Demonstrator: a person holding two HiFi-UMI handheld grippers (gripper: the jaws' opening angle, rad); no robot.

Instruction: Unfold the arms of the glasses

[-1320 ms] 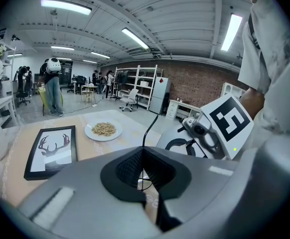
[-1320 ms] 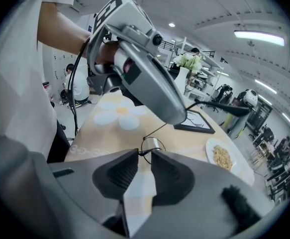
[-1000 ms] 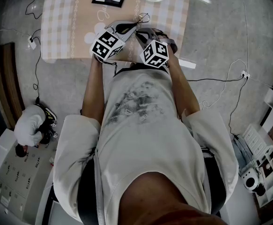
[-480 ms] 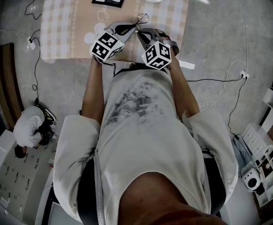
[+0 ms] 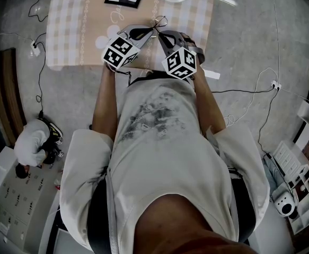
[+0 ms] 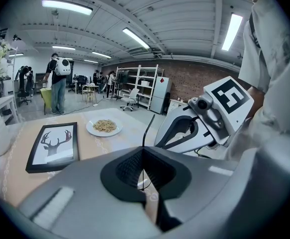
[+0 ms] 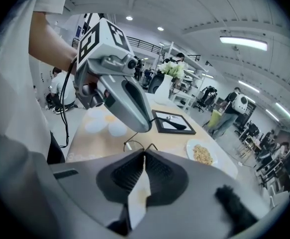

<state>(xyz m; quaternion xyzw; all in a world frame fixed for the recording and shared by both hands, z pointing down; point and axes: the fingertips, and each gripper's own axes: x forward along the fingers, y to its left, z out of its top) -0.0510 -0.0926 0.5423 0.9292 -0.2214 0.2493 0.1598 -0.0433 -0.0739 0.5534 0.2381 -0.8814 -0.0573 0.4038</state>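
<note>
Wire-thin, so go gently. Pinched in left gripper (image 6: pixel 144 152): the skinny black arm of the glasses (image 6: pixel 145 131). Pinched in right gripper (image 7: pixel 144 154), jaws just now closing: the wire rim. Held up above the checked table (image 5: pixel 69 30). Hold one side firm, swing the other out slowly.

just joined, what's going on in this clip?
A person is working a pair of glasses with two handheld grippers over the table. The left gripper is clamped on one thin arm, which sticks up past its jaws. The right gripper has just been closing its jaws and pinches the frame beside a lens rim. Whether the arms are unfolded yet isn't clear.
</note>
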